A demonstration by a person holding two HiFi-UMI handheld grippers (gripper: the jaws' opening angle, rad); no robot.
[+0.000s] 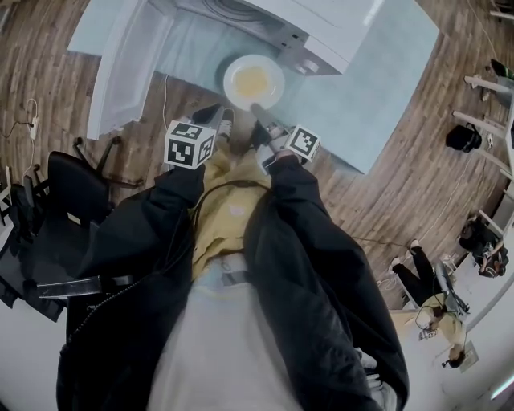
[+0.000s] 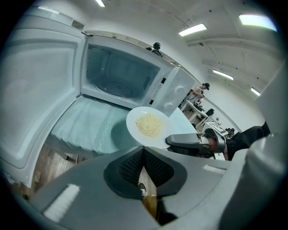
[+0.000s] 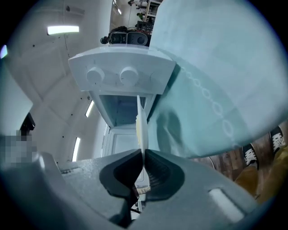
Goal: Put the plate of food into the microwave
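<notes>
A white plate [image 1: 254, 82] with a heap of yellow noodles hovers over the blue tablecloth, just in front of the white microwave [image 1: 297, 24]. The microwave's door [image 1: 120, 64] swings open to the left. My right gripper [image 1: 261, 119] is shut on the plate's near rim. In the right gripper view the plate [image 3: 141, 120] shows edge-on between the pressed pads, pointing at the open microwave [image 3: 120, 76]. My left gripper [image 1: 222, 120] is beside it on the left, shut and holding nothing. From the left gripper view, the plate [image 2: 146, 126] floats before the empty cavity [image 2: 118, 75], above my left gripper [image 2: 143, 155].
The table [image 1: 385, 88] under a pale blue cloth bears the microwave. A black chair [image 1: 68, 209] stands at my left on the wood floor. A dark bag [image 1: 463, 138] and a seated person [image 1: 438, 317] are off to the right.
</notes>
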